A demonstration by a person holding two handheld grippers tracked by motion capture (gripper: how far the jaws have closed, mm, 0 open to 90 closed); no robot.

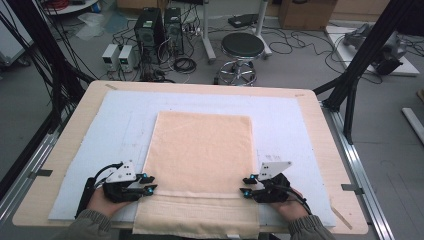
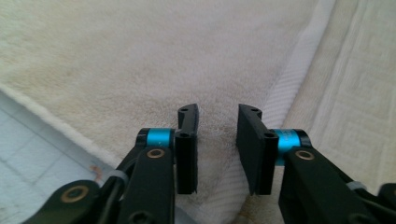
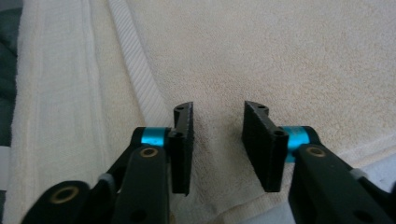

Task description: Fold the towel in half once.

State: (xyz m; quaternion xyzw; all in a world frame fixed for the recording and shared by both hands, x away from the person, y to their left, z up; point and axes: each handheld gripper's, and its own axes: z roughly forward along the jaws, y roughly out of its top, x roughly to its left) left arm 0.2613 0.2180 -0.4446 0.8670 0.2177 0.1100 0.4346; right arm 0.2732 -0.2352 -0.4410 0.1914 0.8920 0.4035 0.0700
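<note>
A peach towel [image 1: 200, 150] lies flat on the pale blue mat [image 1: 120, 120], its near end hanging over the table's front edge. My left gripper [image 1: 148, 183] sits at the towel's left edge, near the woven band [image 2: 289, 88]. In the left gripper view its jaws [image 2: 217, 121] stand apart over the towel [image 2: 140, 56], with terry cloth showing in the gap. My right gripper [image 1: 246, 185] mirrors it at the right edge. There too the jaws [image 3: 217, 116] stand apart above the towel [image 3: 280, 56], just beside the band [image 3: 135, 60]. Neither pair of pads visibly presses the cloth.
The mat covers a wooden table [image 1: 325, 150]. Beyond the far edge are a black stool [image 1: 242, 47], computer towers [image 1: 157, 30] and floor cables. Black frame struts [image 1: 360, 60] rise at the right, and a bundle of cables [image 1: 45, 55] hangs at the left.
</note>
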